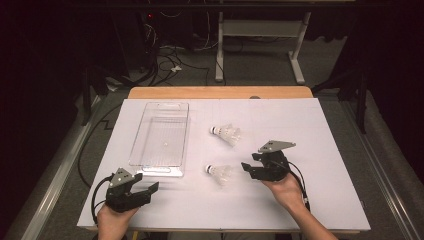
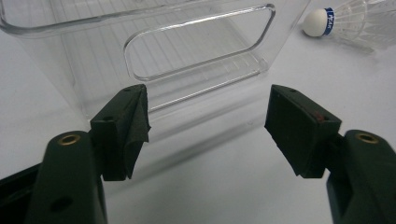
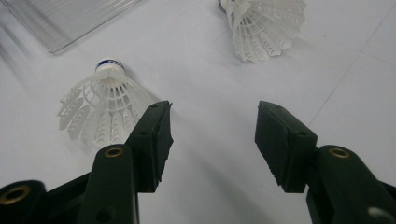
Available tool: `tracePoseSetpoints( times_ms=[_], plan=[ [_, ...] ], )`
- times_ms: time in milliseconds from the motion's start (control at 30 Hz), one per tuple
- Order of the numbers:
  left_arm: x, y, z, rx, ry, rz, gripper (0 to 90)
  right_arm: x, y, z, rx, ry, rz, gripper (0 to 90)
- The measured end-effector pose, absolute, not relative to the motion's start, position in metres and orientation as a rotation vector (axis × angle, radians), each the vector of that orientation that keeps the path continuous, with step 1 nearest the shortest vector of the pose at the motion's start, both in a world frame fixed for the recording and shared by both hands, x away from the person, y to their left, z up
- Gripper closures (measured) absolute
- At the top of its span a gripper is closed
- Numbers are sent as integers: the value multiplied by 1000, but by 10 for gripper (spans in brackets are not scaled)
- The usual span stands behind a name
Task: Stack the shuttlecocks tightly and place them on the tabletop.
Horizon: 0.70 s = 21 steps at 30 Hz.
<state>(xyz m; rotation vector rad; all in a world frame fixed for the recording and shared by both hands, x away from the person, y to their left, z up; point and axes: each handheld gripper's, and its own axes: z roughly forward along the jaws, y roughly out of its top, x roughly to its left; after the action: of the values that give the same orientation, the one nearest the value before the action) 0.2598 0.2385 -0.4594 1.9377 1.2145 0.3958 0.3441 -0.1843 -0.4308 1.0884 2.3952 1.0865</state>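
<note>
Shuttlecock (image 3: pixel 103 107) with unreadable blue band lies beside wide, empty right claw (image 3: pixel 212 140).

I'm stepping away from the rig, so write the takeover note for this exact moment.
Left gripper: open, holding nothing, at the near end of the clear bin.
Right gripper: open, holding nothing, beside the near shuttlecock, not touching it.
Far shuttlecock lies on the white table, to the right of the bin.
Done: nothing yet; the bin has no shuttlecock in it.
Left: probably grasp each shuttlecock and put it in the bin.
</note>
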Motion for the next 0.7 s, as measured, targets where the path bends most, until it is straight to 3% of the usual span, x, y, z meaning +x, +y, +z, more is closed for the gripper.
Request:
tracePoseSetpoints(
  times_ms=[700],
  plan=[
    [260,239,-459,1937,1217,395,311,326,-177,-437,1068,2435,1114,477]
  ],
)
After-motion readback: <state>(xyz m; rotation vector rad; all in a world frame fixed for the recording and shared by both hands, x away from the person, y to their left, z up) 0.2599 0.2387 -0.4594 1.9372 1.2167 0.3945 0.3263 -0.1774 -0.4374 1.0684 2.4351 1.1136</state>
